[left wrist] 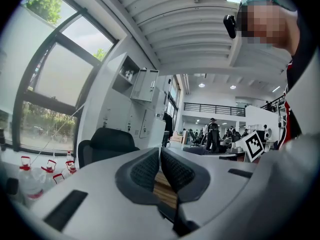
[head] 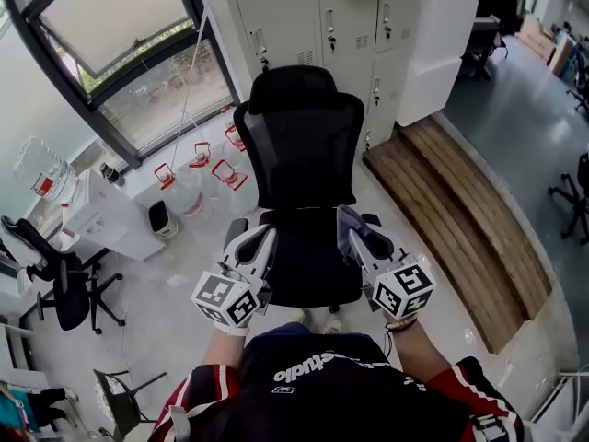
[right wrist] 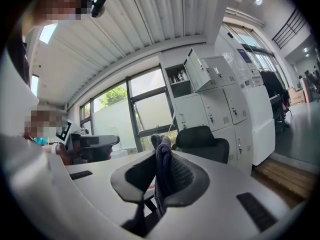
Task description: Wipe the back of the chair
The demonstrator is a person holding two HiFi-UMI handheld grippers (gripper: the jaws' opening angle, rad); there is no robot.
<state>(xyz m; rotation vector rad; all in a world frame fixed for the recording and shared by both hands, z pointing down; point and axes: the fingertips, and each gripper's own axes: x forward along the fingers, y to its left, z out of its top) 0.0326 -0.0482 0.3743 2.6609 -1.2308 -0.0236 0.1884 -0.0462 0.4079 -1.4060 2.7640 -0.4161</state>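
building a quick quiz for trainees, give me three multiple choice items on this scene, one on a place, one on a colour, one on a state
1. Where does the chair stand?
A) on the pale floor in front of the lockers
B) on a wooden platform
C) pushed under a desk

2. What colour is the chair?
A) white
B) black
C) red

3. What state is the right gripper in?
A) open and empty
B) shut on nothing
C) shut on the cloth

Answers:
1 A: the head view shows it on the floor with the lockers just behind its back.
2 B: the seat, mesh back and headrest are all black.
3 C: the right gripper view shows the dark cloth pinched between the jaws.
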